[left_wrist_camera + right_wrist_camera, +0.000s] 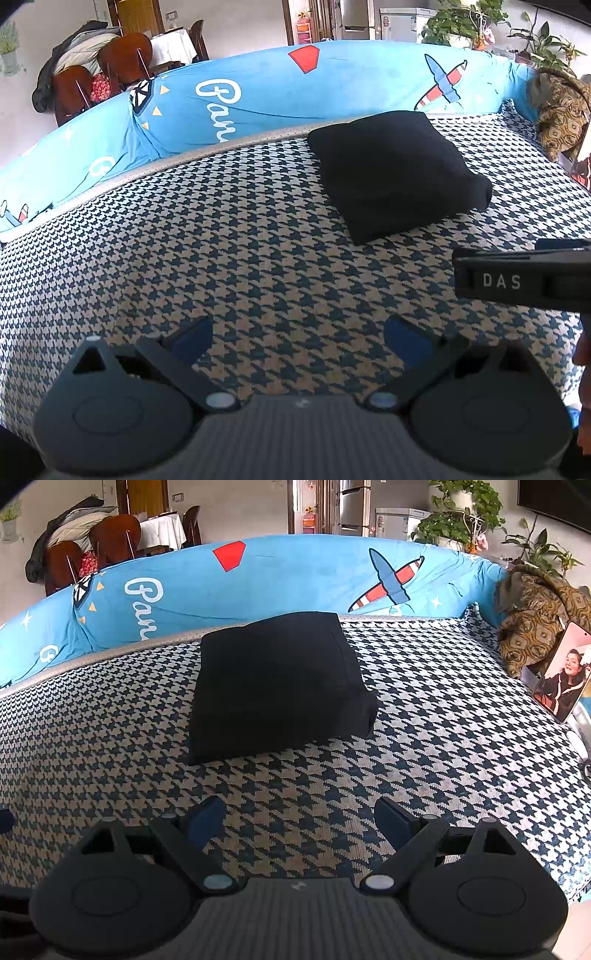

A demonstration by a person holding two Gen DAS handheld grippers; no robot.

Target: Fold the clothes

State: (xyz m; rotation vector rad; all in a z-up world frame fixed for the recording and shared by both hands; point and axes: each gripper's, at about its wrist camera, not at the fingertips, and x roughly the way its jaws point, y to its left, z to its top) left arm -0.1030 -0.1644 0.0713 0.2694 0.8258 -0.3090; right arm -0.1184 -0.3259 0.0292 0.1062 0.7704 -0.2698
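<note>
The left gripper (299, 338) is held low over the houndstooth sofa cover (184, 258), its blue-padded fingers (192, 338) spread wide with nothing between them. It is kept back from the work, near the front edge of the seat. At the right edge of the left wrist view a black bar marked DAS (517, 280) is seen, judged to be part of the other gripper, held alongside.

Further right and toward the back of the seat, the black garment (399, 173) is found lying as a compact, roughly rectangular packet of several layers, flat on the cover and just in front of the blue printed backrest cloth (258, 96). It is touched by neither gripper. The task's wanted state is thus already shown by the garment: it lies folded. Whether the fold was made in this recording cannot be settled from one moment.

In the right wrist view the garment's (277, 686) long axis is seen to run from the front of the seat toward the backrest, slightly skewed, with the thicker, rounded fold edge at its right front corner and the flatter edge at the back.

The right gripper (301, 821) is likewise held back, centred before the packet, its fingers (391, 821) parted and empty. A phone (563, 675) is propped at the far right against a brown patterned throw (532, 627), well apart from the garment.
</note>
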